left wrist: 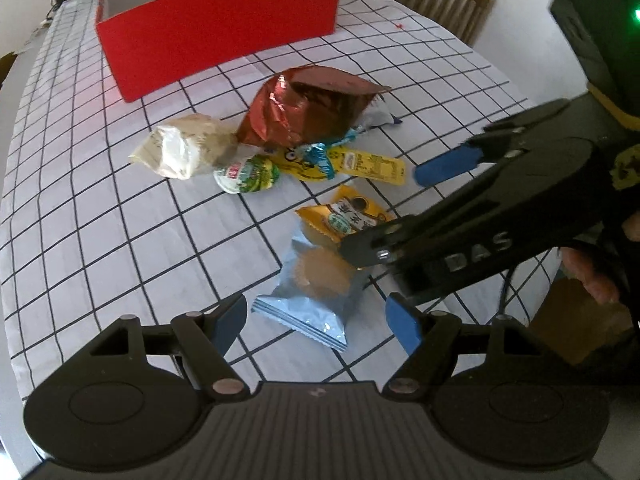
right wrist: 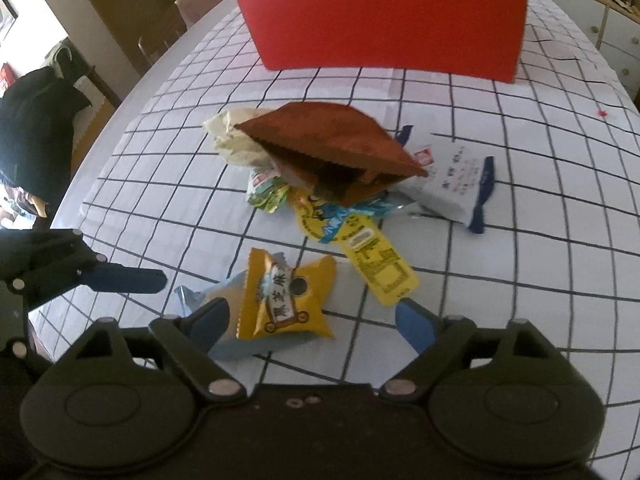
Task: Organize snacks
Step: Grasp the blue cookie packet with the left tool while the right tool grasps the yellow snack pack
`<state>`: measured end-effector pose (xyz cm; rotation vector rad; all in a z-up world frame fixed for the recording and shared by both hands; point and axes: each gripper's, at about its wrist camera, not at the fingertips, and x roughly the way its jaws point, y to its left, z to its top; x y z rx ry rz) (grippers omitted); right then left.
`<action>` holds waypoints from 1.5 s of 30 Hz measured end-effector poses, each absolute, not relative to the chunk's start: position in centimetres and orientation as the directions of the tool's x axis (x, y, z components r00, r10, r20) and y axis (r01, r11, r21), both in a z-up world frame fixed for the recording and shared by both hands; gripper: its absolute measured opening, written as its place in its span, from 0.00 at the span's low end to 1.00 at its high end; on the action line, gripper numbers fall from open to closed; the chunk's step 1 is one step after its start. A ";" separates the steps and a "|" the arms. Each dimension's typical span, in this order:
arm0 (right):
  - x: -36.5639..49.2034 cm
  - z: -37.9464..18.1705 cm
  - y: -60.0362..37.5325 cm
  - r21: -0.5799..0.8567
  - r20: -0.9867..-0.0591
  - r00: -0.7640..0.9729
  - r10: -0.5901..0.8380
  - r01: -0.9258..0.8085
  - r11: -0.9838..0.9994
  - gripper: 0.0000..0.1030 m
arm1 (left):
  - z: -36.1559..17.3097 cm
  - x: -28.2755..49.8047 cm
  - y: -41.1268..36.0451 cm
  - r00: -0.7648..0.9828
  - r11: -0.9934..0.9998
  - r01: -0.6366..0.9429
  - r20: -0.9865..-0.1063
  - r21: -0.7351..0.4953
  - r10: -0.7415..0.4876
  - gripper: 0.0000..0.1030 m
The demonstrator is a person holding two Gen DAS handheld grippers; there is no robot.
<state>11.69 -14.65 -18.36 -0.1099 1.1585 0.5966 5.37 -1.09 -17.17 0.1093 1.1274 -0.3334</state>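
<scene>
Both grippers stood over the checked tablecloth [left wrist: 100,216], pointed steeply down at a loose heap of snacks. The left gripper [left wrist: 316,320] had its blue fingers set wide, nothing between the pads; a pale blue cake packet [left wrist: 316,292] lay on the cloth just ahead of them. The right gripper [right wrist: 312,320] was likewise wide apart and empty, straddling a yellow sesame-snack packet [right wrist: 286,300] that rested partly on top of the blue packet. No pad was seen pressing on either wrapper.

The red box [left wrist: 216,36], open at the top, stood well apart at the far side of the table; judged to be the destination. Between it and the grippers lay the brown foil bag [left wrist: 308,108], a beige packet [left wrist: 188,148], a small green-and-white pouch [left wrist: 248,174] and a long yellow sachet [left wrist: 352,162], overlapping one another.

Assessment: the two near packets appeared light, air-filled and soft, with slick film likely to slide or pop out under a squeeze. The cake inside the blue packet was judged crushable. Best hold: across the crimped end seam or a flat edge, with light pressure. The yellow packet should be lifted first, since it overlapped the blue one.
</scene>
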 end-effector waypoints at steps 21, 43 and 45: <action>11.3 -18.2 -15.8 0.261 -0.868 0.252 0.428 -0.501 0.825 0.35 | -18.9 6.3 -3.3 0.392 0.928 0.374 -0.907 0.004 -0.154 0.64; 10.7 -16.9 -18.3 0.282 -0.846 0.319 0.427 -0.411 0.867 0.33 | -18.2 5.6 -0.6 0.408 0.978 0.197 -0.900 -0.075 -0.151 0.45; 10.7 -16.4 -18.3 0.285 -0.840 0.329 0.430 -0.408 0.868 0.33 | -17.4 5.4 0.0 0.425 0.981 0.174 -0.891 -0.090 -0.157 0.45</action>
